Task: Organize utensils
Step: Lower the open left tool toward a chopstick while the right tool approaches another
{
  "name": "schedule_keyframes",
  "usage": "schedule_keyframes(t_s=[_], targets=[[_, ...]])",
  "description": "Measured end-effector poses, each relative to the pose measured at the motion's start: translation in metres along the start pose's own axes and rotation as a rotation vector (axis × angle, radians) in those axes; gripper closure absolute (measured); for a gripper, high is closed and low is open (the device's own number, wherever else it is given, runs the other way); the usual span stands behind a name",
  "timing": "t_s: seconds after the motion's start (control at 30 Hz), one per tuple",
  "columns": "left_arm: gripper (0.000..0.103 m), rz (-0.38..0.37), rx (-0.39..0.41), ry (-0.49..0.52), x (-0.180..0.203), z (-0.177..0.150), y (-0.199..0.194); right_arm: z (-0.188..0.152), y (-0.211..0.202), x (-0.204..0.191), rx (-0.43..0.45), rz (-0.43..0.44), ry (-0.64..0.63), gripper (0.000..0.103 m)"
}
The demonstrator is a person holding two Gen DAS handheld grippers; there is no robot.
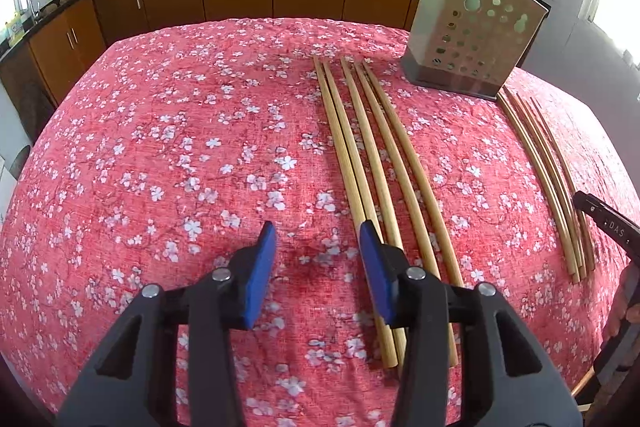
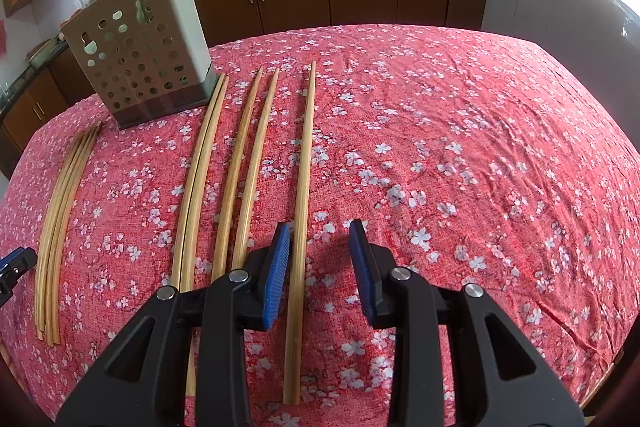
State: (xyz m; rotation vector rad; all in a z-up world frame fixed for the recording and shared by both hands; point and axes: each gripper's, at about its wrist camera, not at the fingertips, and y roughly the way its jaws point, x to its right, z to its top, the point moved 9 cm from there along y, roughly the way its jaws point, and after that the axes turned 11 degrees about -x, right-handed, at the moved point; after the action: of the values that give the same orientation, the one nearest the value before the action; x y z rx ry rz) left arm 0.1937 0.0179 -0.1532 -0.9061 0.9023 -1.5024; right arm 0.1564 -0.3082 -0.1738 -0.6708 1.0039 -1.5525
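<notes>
We see smooth pale wooden chopsticks (image 1: 372, 155), a brushed perforated metal holder (image 1: 472, 31), and a matt woven floral cloth (image 1: 180, 147).

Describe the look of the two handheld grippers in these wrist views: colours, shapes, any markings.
The left gripper and the right gripper look alike: matte black plastic arms with triangular cut-outs, round silver pivot pins, and two flat blue fingers. The right gripper's blue pads show fine ribbing. In the left wrist view, a black edge of the right gripper carries small pale lettering, too small to read surely. No cables or sleeves show.
</notes>
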Motion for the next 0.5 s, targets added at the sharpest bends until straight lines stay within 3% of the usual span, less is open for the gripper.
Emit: schedule_keyframes(t_s=[0.23, 0.43, 0.5], targets=[[0.065, -0.03, -0.004, 0.004, 0.0053, -0.0007, -0.0004, -0.0008, -0.0001, -0.0001, 0.003, -0.001, -0.003, 0.071], [0.068, 0.0, -0.011, 0.017, 0.0035, -0.0022, 0.003, -0.0009, -0.0005, -0.0013, 0.008, -0.013, -0.016, 0.07], [0.077, 0.031, -0.016, 0.013, -0.0011, -0.0007, 0.0073, -0.0007, -0.0009, -0.0014, 0.008, -0.017, -0.024, 0.071]])
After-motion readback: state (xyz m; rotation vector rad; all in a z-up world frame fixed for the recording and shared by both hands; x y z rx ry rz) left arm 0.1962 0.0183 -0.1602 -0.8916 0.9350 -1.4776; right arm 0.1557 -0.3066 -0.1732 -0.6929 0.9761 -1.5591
